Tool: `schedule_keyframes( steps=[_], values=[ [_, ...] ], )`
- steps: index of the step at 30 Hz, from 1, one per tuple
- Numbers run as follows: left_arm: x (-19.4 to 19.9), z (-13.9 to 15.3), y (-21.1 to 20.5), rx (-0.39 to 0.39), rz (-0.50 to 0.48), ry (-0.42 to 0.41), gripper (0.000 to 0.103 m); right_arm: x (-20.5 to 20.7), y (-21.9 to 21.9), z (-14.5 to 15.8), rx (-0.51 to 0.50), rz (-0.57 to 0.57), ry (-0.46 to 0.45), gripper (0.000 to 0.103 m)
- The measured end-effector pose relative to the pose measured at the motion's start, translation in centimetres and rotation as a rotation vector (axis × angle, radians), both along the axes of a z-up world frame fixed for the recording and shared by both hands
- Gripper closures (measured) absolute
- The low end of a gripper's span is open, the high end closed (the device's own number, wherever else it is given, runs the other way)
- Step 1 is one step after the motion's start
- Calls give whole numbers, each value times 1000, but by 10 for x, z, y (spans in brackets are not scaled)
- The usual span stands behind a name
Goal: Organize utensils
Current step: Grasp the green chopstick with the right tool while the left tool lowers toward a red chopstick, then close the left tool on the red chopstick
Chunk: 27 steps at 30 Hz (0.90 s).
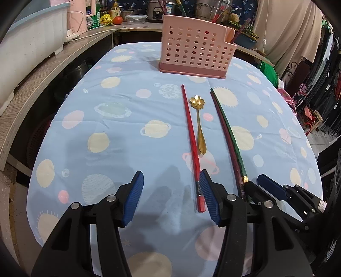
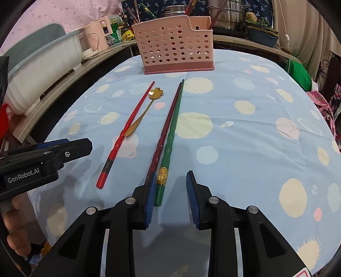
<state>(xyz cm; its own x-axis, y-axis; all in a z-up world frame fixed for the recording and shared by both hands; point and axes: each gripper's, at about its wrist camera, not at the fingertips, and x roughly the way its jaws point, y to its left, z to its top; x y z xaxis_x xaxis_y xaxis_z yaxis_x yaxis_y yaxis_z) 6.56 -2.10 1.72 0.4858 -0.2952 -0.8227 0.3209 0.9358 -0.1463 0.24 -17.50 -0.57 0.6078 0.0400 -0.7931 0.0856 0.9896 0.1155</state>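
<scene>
A pink perforated utensil holder (image 1: 196, 51) (image 2: 177, 49) stands at the far end of the blue planet-print tablecloth (image 1: 127, 89). In front of it lie a red chopstick (image 1: 190, 138) (image 2: 125, 132), a gold flower-bowl spoon (image 1: 199, 127) (image 2: 147, 106), and a dark red chopstick (image 2: 168, 119) beside a green one (image 1: 228, 132) (image 2: 172, 127). My left gripper (image 1: 171, 191) (image 2: 83, 147) is open, the red chopstick's near end just inside its right pad. My right gripper (image 2: 171, 191) (image 1: 255, 181) is open, with the green chopstick's near end beside its left pad.
A wooden counter (image 1: 42, 85) runs along the left with a white tub (image 2: 42, 70). Pots (image 2: 228, 12), bottles and a tomato (image 1: 117, 20) crowd the back shelf. Hanging clothes (image 1: 319, 95) fill the right. A person's hand (image 2: 15, 223) holds the left gripper.
</scene>
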Motion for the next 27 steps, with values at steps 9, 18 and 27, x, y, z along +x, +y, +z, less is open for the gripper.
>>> schedule_keyframes(
  steps=[9,18,27],
  values=[
    [-8,-7,-10,12,-36,10,51,-5,-9,-2,-6,-34,-6,96],
    [-11,-19,-17,30,-52,29,51,-10,-15,-2,17,-46,-10,96],
    [-11,-25,-17,51,-57,22,64,-12,-14,-3,21,-48,-11,96]
  ],
)
